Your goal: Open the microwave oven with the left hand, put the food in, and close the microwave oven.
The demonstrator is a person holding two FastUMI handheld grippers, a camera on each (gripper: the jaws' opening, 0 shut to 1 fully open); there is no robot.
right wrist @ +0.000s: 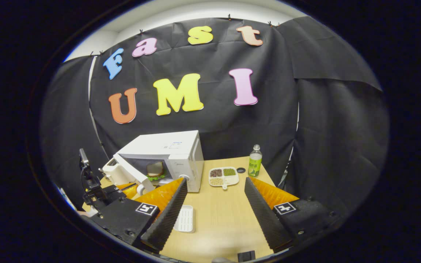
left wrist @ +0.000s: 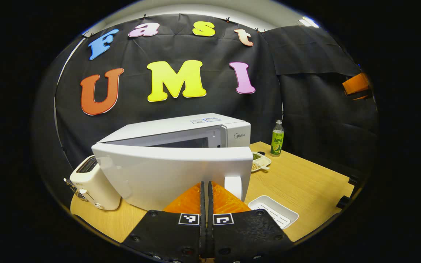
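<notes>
The white microwave (left wrist: 232,133) stands at the back of the table with its door (left wrist: 170,175) swung partly open toward me. My left gripper (left wrist: 206,183) is shut with nothing between its fingers, its tips against the door's outer face just left of the handle (left wrist: 233,186). In the right gripper view the microwave (right wrist: 181,149) shows its cavity, where the food (right wrist: 155,169), a sandwich on a green plate, sits inside. There the left gripper (right wrist: 132,190) is beside the open door (right wrist: 130,171). My right gripper (right wrist: 216,180) hangs open over the table, holding nothing.
A white toaster (left wrist: 93,182) stands left of the microwave. A divided dish of grains (right wrist: 224,176), a green-labelled bottle (right wrist: 255,160) and a small black cap (right wrist: 241,170) sit right of it. A white ridged tray (right wrist: 185,218) lies on the wooden table (right wrist: 225,219) in front.
</notes>
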